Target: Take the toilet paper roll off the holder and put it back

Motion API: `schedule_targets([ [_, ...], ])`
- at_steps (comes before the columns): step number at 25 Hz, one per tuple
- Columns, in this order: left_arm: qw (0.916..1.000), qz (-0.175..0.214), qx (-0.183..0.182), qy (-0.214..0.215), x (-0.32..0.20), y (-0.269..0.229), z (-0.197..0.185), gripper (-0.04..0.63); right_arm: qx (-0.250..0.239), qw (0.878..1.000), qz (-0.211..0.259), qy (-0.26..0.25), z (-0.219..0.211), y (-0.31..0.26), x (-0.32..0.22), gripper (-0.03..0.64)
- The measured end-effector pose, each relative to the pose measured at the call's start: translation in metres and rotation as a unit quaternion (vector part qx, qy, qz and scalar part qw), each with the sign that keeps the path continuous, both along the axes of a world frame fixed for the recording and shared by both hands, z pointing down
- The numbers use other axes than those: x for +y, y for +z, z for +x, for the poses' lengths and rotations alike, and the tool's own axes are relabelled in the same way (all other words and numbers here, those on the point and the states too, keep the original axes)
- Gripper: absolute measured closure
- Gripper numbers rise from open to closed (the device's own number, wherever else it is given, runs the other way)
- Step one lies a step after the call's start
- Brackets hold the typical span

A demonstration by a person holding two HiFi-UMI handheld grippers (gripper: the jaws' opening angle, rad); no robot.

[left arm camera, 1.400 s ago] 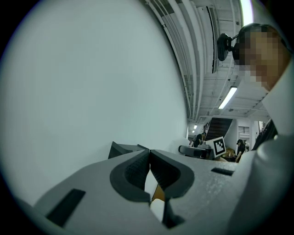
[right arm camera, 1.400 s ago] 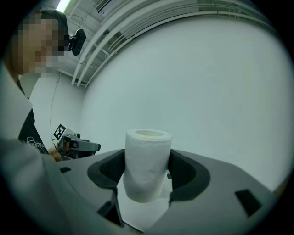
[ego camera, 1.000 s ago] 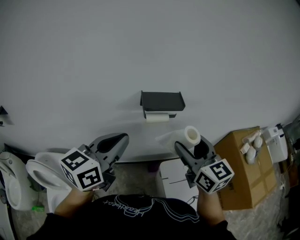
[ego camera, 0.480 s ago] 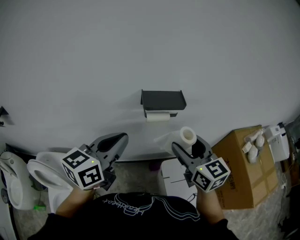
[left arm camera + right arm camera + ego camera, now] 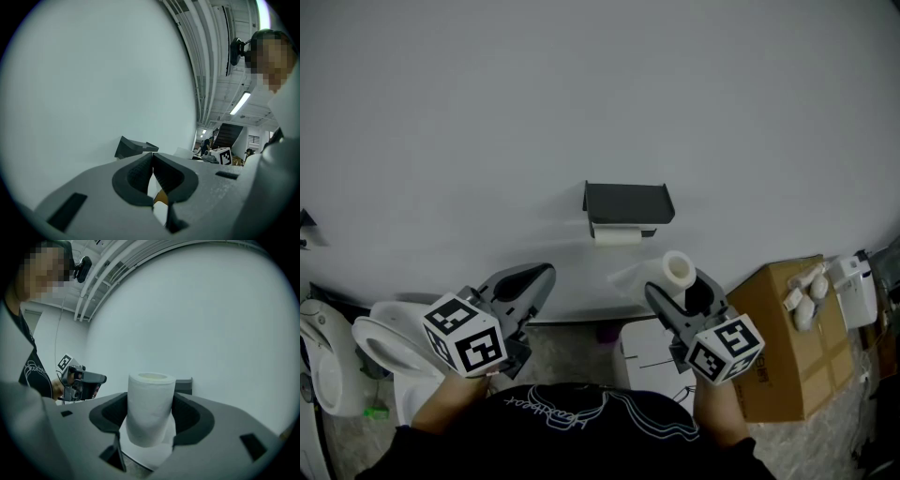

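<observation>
A white toilet paper roll (image 5: 678, 271) (image 5: 148, 408) stands upright between the jaws of my right gripper (image 5: 686, 284) (image 5: 149, 413), which is shut on it. It hangs below and to the right of the black wall holder (image 5: 626, 204) (image 5: 183, 385), apart from it. A second white roll (image 5: 616, 236) sits under the holder's shelf. My left gripper (image 5: 531, 286) (image 5: 153, 176) is shut with nothing in it, held low at the left; the holder (image 5: 133, 147) shows beyond its jaws.
A pale wall (image 5: 581, 94) fills most of the view. A white toilet (image 5: 384, 342) stands at lower left. A cardboard box (image 5: 783, 328) with white items on it sits at lower right, and a white cabinet (image 5: 652, 356) is below the grippers.
My right gripper with the roll has shifted slightly left and then settled. The left gripper has barely moved.
</observation>
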State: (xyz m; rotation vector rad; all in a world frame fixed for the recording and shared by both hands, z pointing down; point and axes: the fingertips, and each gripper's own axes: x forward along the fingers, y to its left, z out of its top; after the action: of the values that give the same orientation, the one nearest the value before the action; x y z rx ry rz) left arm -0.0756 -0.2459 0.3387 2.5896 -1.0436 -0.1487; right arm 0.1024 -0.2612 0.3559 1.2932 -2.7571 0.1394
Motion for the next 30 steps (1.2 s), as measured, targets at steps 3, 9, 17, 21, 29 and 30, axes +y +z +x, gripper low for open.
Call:
schedule_targets([
  [3, 1.0000, -0.001, 0.001, -0.003, -0.002, -0.002, 0.000, 0.589, -0.001, 1.000, 0.008, 0.000, 0.002, -0.008, -0.001, 0.322],
  [9, 1.0000, 0.004, -0.001, -0.006, -0.009, -0.005, 0.003, 0.589, -0.002, 0.999, 0.031, -0.006, 0.006, -0.028, -0.009, 0.322],
  [17, 0.9998, 0.013, -0.002, -0.014, -0.021, -0.012, 0.001, 0.589, 0.000, 0.997, 0.074, -0.024, 0.003, -0.065, -0.026, 0.322],
  [21, 0.9997, 0.017, -0.001, -0.020, -0.027, -0.015, -0.003, 0.589, 0.002, 0.995, 0.096, -0.037, -0.006, -0.084, -0.036, 0.322],
  [29, 0.9991, 0.024, -0.001, -0.036, -0.037, -0.017, -0.015, 0.589, 0.010, 0.991, 0.126, -0.054, -0.021, -0.111, -0.059, 0.321],
  [30, 0.9990, 0.024, 0.000, -0.039, -0.039, -0.017, -0.018, 0.589, 0.012, 0.990, 0.125, -0.056, -0.023, -0.112, -0.064, 0.321],
])
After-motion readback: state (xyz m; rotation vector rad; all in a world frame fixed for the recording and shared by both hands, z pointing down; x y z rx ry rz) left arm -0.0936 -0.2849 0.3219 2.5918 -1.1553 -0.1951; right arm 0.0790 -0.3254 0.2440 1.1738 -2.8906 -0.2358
